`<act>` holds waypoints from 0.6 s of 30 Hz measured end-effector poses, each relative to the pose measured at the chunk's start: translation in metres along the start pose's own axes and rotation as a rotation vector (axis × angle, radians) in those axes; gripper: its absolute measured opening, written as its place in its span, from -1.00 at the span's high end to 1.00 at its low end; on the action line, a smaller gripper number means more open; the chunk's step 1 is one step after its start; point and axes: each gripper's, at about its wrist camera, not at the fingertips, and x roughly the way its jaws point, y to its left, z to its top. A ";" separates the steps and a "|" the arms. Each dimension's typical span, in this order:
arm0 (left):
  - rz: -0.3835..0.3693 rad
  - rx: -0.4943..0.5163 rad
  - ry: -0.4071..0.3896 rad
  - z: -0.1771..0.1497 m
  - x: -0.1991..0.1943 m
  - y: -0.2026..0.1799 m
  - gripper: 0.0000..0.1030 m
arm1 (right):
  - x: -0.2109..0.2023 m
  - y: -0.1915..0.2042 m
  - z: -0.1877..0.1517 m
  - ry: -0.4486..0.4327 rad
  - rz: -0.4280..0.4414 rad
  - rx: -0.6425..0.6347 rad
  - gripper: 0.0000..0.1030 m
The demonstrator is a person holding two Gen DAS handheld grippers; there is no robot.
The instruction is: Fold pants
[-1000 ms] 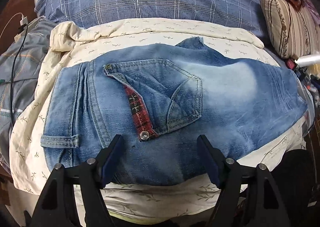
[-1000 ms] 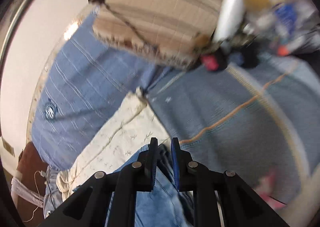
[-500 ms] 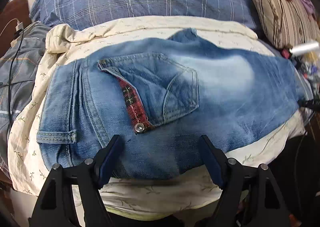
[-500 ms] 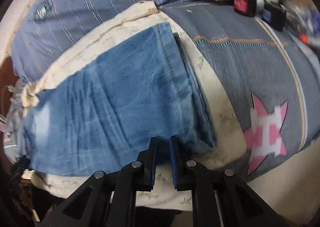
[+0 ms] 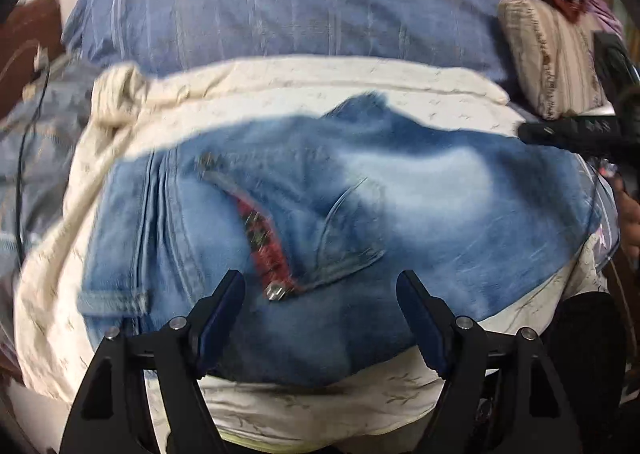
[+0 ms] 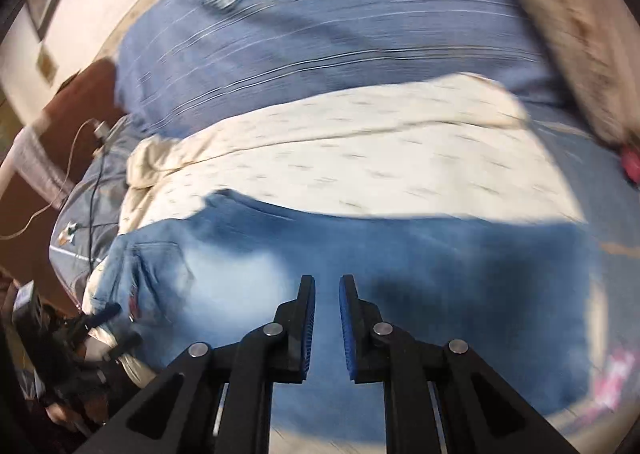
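Note:
The faded blue jeans (image 5: 420, 214) lie folded flat on a cream printed sheet (image 5: 304, 90). Their back pocket with a red plaid flap (image 5: 266, 242) faces up. My left gripper (image 5: 320, 302) is open and empty, hovering over the near edge of the jeans by the pocket. My right gripper (image 6: 327, 318) hovers over the middle of the jeans (image 6: 440, 266); its jaws are a small gap apart with nothing between them. The right gripper's black arm (image 5: 576, 132) shows at the right in the left wrist view. Both views are blurred.
A blue checked blanket (image 5: 280, 10) lies behind the sheet. A striped pillow (image 5: 552, 62) sits at the back right. A grey cloth with a black cable (image 5: 28, 158) lies at the left. A grey cover with a pink star (image 6: 612, 386) is at the right.
My right gripper has let go of the trouser end, opened slightly and swung over the middle of the jeans. My left gripper stays open, shifted slightly over the pocket.

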 end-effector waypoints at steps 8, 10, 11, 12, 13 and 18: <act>0.020 0.035 0.016 -0.012 0.006 0.003 -0.53 | 0.100 0.011 0.007 0.121 -0.050 0.104 0.71; -0.003 0.021 0.002 -0.009 0.000 0.007 -0.53 | 0.095 0.002 0.009 0.079 -0.018 0.159 0.72; -0.013 0.010 -0.025 -0.005 -0.007 0.011 -0.53 | 0.090 0.002 0.012 0.068 -0.032 0.171 0.71; 0.001 0.005 -0.054 -0.001 -0.014 0.013 -0.53 | 0.082 0.004 0.014 0.027 -0.018 0.162 0.69; 0.019 0.004 -0.077 0.003 -0.019 0.014 -0.53 | 0.077 0.008 0.016 -0.008 0.009 0.148 0.67; 0.134 -0.038 -0.084 0.015 -0.018 0.040 -0.53 | 0.081 0.046 0.023 -0.011 0.163 0.070 0.67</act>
